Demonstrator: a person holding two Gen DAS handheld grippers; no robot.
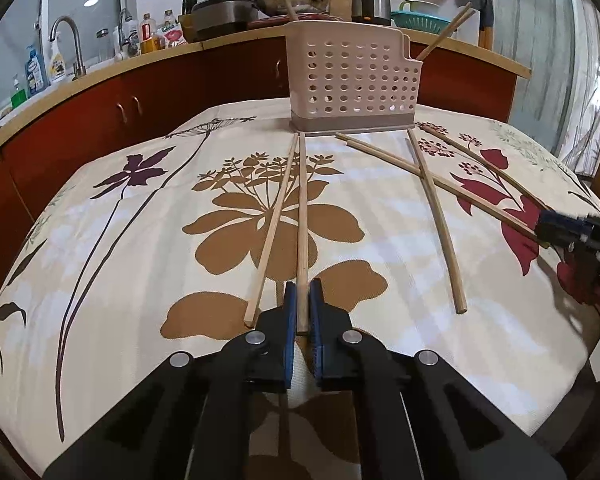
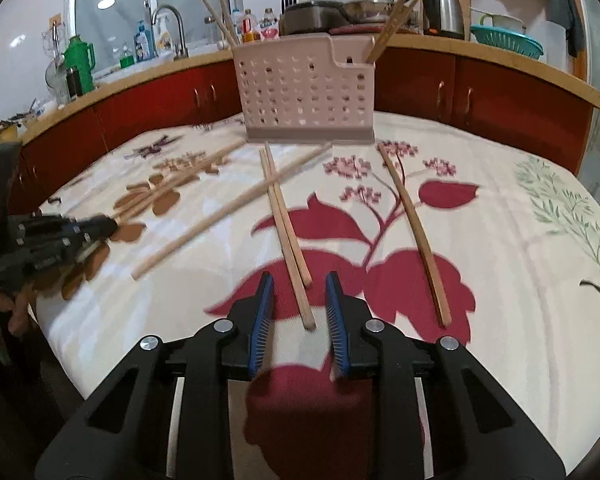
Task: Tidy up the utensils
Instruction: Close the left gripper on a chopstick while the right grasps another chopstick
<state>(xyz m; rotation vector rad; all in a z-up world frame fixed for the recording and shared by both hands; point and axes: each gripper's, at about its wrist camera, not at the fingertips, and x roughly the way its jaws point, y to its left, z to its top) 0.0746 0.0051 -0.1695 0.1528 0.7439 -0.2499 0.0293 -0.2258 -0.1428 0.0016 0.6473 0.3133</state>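
A pink perforated utensil holder [image 1: 354, 84] stands at the far side of the table, with chopsticks upright in it; it also shows in the right wrist view [image 2: 306, 96]. Several wooden chopsticks lie loose on the flowered cloth. My left gripper [image 1: 302, 292] is shut on the near end of one chopstick [image 1: 302, 220] that still lies on the cloth; a second chopstick [image 1: 274, 224] lies just left of it. My right gripper [image 2: 300, 284] is open, its jaws on either side of the near ends of a chopstick pair [image 2: 288, 232]. A single chopstick [image 2: 414, 232] lies to the right.
The table wears a cream cloth [image 1: 140, 280] with brown and red flowers. Behind it runs a red cabinet counter [image 1: 140, 92] with a sink tap, bottles, pots and a kettle [image 1: 374, 0]. Another long chopstick [image 2: 228, 212] lies diagonally at the left.
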